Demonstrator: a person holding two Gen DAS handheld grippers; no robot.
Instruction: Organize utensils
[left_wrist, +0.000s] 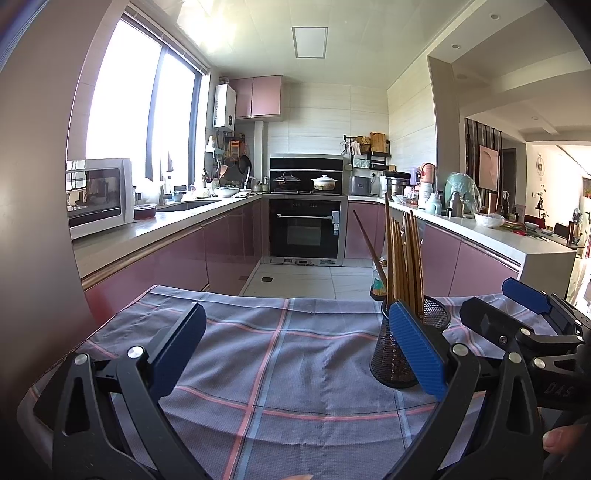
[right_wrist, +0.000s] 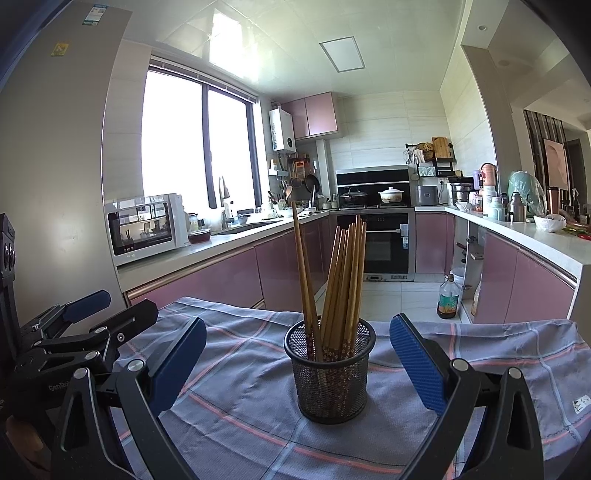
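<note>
Mesh cup (right_wrist: 330, 373) stands upright on the checked cloth (right_wrist: 236, 406) that covers the worktop, dead centre ahead of the right tool (right_wrist: 297, 367), sitting between its two blue pads and apart from both. Chopsticks (right_wrist: 341, 280) are bundled in the cup, long axis near vertical, tips up; most lean slightly right as a fan, one darker stick (right_wrist: 303, 280) leans left away from the rest. Right tool is spread wide, nothing in it; the cup looks narrower than the gap, so it would fit if the pads close. From the left wrist view the same cup (left_wrist: 400, 354) lies off to the right, partly hidden behind the left tool's right pad (left_wrist: 415, 350), so it is outside that tool's gap. Left tool (left_wrist: 291, 349) is also spread wide and holds nothing, only bare cloth (left_wrist: 280, 369) ahead of it. The two tools sit side by side, the left one just beside the right one's left pad. Right hand is clearly the nearer and better lined up. No loose utensils show on the cloth, so the sorting looks about done. Judgement: any grab on the cup goes straight forward with the right; the tall sticks could tip it if pushed.
</note>
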